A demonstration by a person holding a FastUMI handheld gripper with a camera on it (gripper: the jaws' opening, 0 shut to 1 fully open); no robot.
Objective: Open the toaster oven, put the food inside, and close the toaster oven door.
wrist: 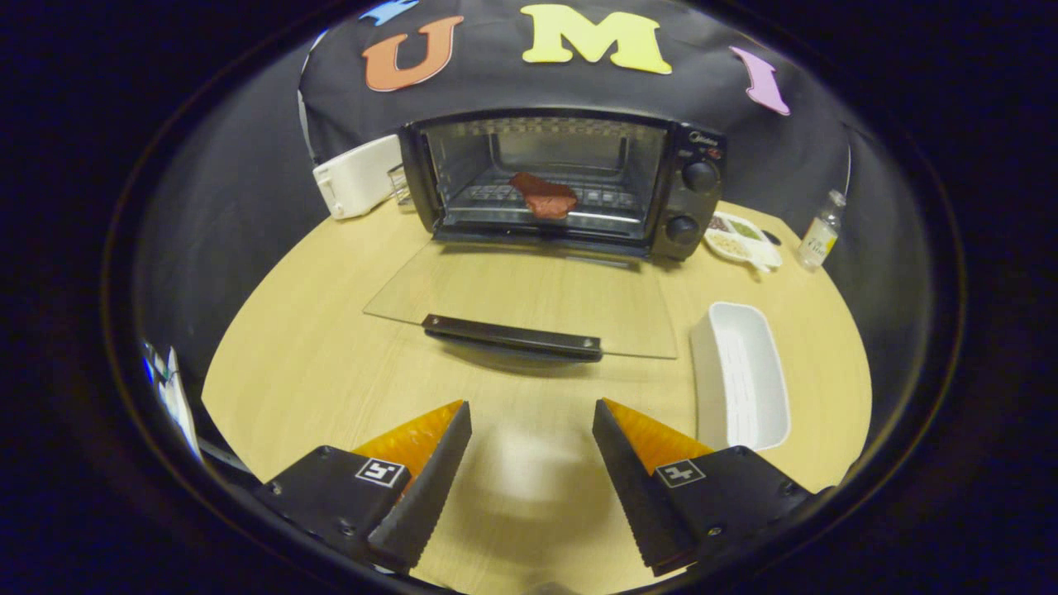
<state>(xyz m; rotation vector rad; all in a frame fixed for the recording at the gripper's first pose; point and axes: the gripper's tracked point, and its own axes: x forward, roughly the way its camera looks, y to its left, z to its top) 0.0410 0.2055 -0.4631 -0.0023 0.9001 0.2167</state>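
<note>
The gripper [532,430] hung above the table [331,364] with its jaws spread wide and nothing between them, some way short of the toaster oven [562,178]. Just ahead of the fingers lay the oven's glass door [529,297], folded flat toward the gripper, its dark handle [512,337] at the near edge. By the look of it, two steps were done: the door was open, and the food [543,196], a reddish piece, already sat on the rack inside the oven. What remained was to lift the door shut, most likely by its handle. To the right of the door, near the oven's front corner, stood an empty white tray [740,376], close but not across the door's swing. Beside the oven's right flank were a small dish [740,240] and a bottle [820,231]; a white box [355,178] sat against its left side.
</note>
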